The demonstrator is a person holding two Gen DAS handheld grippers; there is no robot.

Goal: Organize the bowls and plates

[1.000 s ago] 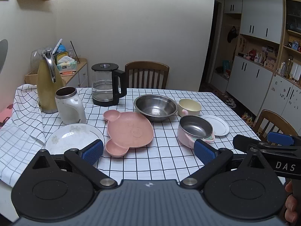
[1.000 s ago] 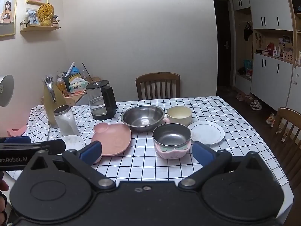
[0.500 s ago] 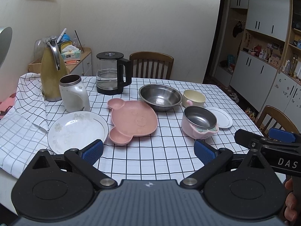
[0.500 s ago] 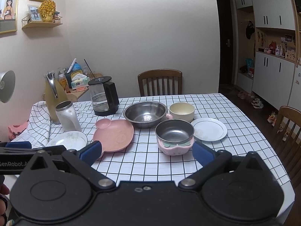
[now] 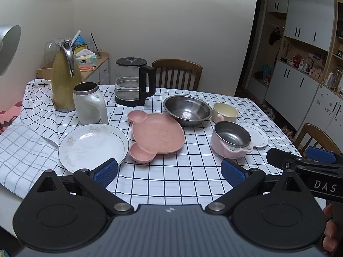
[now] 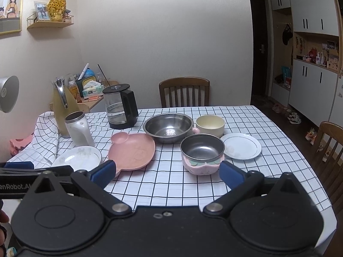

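On the checked tablecloth lie a large white plate (image 5: 93, 145), a pink bear-shaped plate (image 5: 157, 136), a large steel bowl (image 5: 187, 110), a cream bowl (image 5: 225, 112), a pink bowl with a steel liner (image 5: 231, 139) and a small white plate (image 5: 258, 137). The same dishes show in the right wrist view: white plate (image 6: 78, 158), pink plate (image 6: 133, 151), steel bowl (image 6: 168, 127), cream bowl (image 6: 210, 125), pink bowl (image 6: 202, 153), small plate (image 6: 241, 148). My left gripper (image 5: 169, 172) and right gripper (image 6: 166, 172) are open and empty, held above the near table edge.
A glass kettle (image 5: 134, 81), a white jug (image 5: 89, 103) and a tan thermos (image 5: 65, 79) stand at the back left. A wooden chair (image 5: 176, 73) is behind the table, another chair (image 6: 331, 147) at the right. Cabinets line the right wall.
Both grippers have risen and tilted a little; the table now sits lower and fuller in both views. No dish has moved. Both grippers stay open.
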